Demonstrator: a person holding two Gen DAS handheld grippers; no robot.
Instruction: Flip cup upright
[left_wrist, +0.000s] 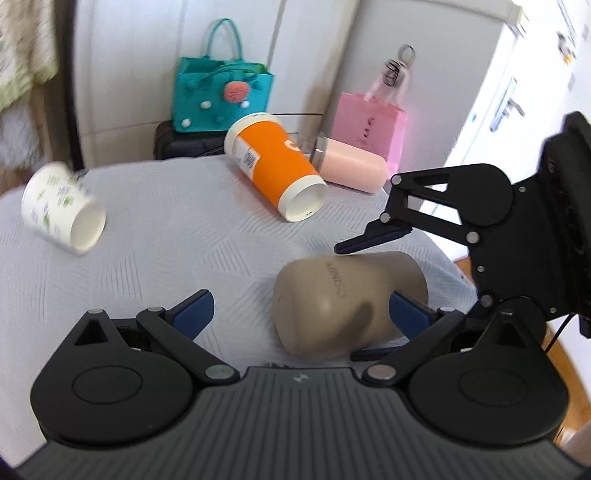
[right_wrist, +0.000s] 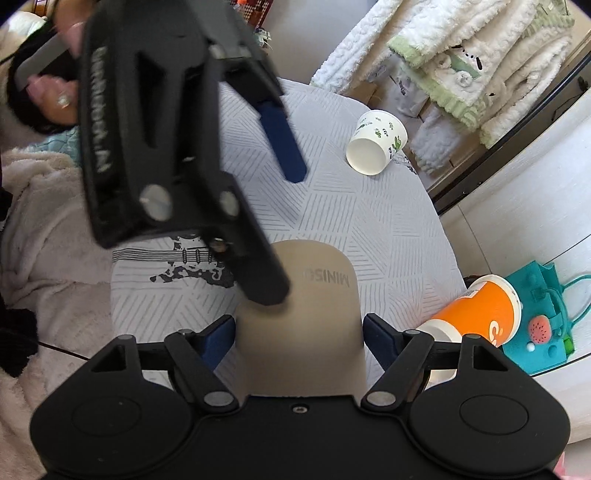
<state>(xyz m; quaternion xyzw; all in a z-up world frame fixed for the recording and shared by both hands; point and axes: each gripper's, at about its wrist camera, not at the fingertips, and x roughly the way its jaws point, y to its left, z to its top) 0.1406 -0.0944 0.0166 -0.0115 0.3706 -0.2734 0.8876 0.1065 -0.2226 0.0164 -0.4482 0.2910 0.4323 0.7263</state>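
Left tool overhanging beige cup

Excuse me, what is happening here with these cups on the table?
A person works with two handheld grippers over a table on which several cups lie on their sides. The right gripper is open around the beige cup, and the left gripper is open beside it. The orange cup, the white cup and the pink cup lie untouched.
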